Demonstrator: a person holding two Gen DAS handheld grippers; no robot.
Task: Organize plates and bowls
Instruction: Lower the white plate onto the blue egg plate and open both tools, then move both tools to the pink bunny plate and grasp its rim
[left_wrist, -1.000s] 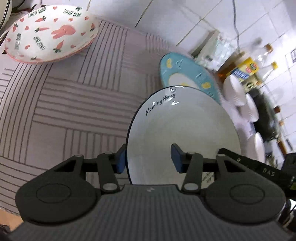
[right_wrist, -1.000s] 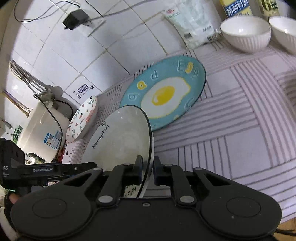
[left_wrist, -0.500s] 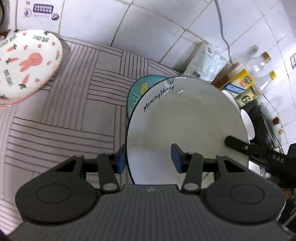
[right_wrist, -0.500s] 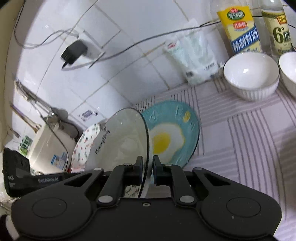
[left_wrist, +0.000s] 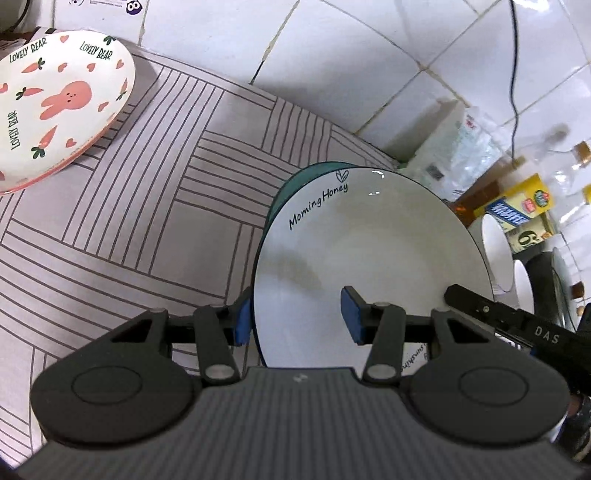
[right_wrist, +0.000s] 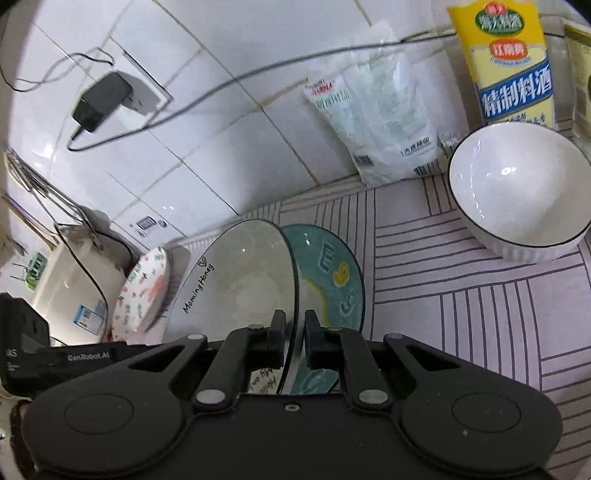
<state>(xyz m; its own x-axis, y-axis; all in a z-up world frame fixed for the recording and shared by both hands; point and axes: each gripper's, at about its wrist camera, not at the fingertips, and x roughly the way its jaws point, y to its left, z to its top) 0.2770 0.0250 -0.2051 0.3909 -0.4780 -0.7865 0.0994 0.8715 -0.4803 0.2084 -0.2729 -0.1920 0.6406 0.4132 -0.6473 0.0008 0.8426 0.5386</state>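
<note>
A white "Morning Honey" plate (left_wrist: 369, 254) with a dark rim is held tilted above the teal fried-egg plate (right_wrist: 332, 280), which lies on the striped mat; only a teal sliver (left_wrist: 284, 192) shows in the left wrist view. My right gripper (right_wrist: 294, 332) is shut on the white plate's (right_wrist: 240, 280) rim. My left gripper (left_wrist: 295, 317) is open, its blue pads on either side of the plate's near edge, one under it and one over it. A pink rabbit plate (left_wrist: 55, 103) lies far left. A white bowl (right_wrist: 517, 192) stands at right.
The striped mat (left_wrist: 147, 221) covers the counter. A plastic bag (right_wrist: 373, 122), a yellow-labelled bottle (right_wrist: 506, 62) and more white bowls (left_wrist: 495, 240) stand along the tiled wall. A white appliance (right_wrist: 74, 280) and a charger with cable (right_wrist: 99, 99) are at left.
The white plate has been carried toward the wall and over the teal plate, now covering most of it. My right gripper stays shut on it; my left stays open.
</note>
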